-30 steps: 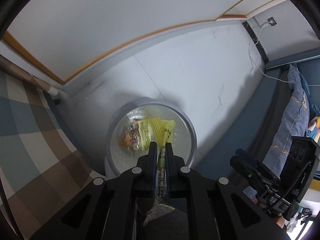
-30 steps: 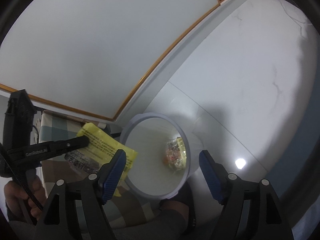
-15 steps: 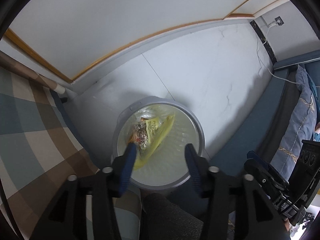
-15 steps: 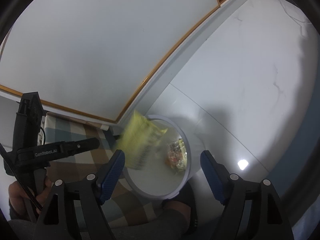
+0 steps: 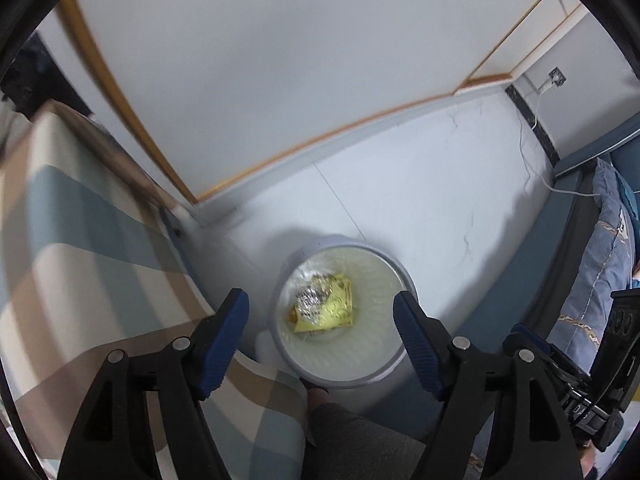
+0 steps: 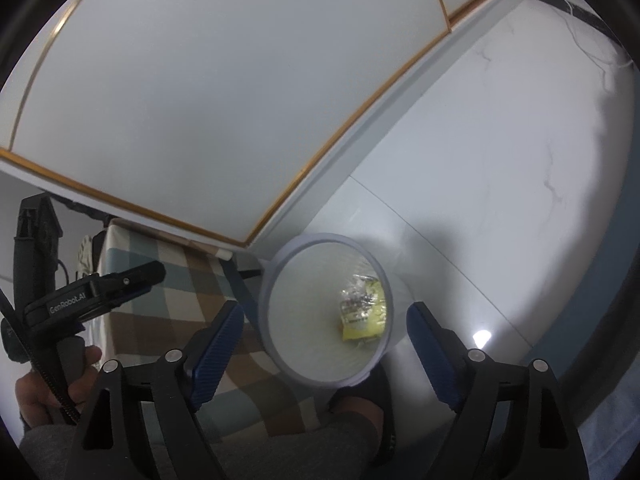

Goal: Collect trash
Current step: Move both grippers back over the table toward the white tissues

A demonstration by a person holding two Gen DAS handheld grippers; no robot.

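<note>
Yellow wrapper (image 5: 334, 310) lies at the bin's (image 5: 384, 380) bottom, twelve o'clock of both tongs, left (image 5: 320, 336) and right (image 6: 324, 340), jaws opening, nothing between.

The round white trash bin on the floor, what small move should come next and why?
Probably swing the left gripper away toward the checked tablecloth to look for more trash. The yellow wrapper already lies inside the round white trash bin, and both the left and right gripper are opening with nothing between their fingers.

Black tool (image 5: 322, 334) frames, blue ribbed pads (image 5: 224, 336).
</note>
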